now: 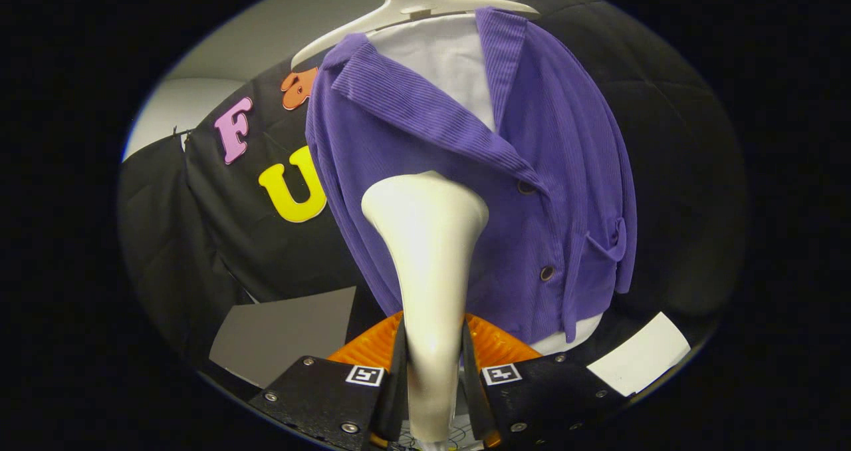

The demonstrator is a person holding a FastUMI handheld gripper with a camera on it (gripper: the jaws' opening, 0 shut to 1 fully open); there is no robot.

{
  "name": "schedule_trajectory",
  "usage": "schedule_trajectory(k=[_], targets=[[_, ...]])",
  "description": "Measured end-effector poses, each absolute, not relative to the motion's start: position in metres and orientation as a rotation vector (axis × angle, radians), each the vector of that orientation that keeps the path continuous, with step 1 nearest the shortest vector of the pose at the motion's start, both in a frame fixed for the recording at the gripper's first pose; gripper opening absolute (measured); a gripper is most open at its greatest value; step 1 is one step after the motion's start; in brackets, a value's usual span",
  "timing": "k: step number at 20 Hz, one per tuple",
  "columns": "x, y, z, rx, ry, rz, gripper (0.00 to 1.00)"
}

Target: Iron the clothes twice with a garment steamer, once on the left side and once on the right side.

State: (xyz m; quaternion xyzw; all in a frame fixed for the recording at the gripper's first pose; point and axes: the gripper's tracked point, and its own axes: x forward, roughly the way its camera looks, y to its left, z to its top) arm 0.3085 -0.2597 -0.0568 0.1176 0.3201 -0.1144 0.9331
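A purple ribbed cardigan (545,145) with dark buttons hangs over a white shirt (452,58) on a pale hanger (405,8), just beyond the fingers. A cream garment steamer (429,258) stands upright between my two fingers, and its wide head reaches up in front of the cardigan's left half. My gripper (432,364) is shut on the steamer's narrow handle, with both fingers pressed against its sides. The steamer hides part of the cardigan's lower left front.
A grey sheet (286,334) lies low to the left of the fingers and a white card (641,354) lies low to their right. The black cloth wall (671,138) runs behind the hanging clothes.
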Motion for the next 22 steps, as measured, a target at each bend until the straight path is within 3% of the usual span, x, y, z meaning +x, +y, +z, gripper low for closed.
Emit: schedule_trajectory(k=[15, 22], targets=[[0.217, -0.271, -0.203, 0.288, 0.918, -0.307, 0.39], [0.192, -0.245, -0.196, 0.324, 0.932, -0.278, 0.39]])
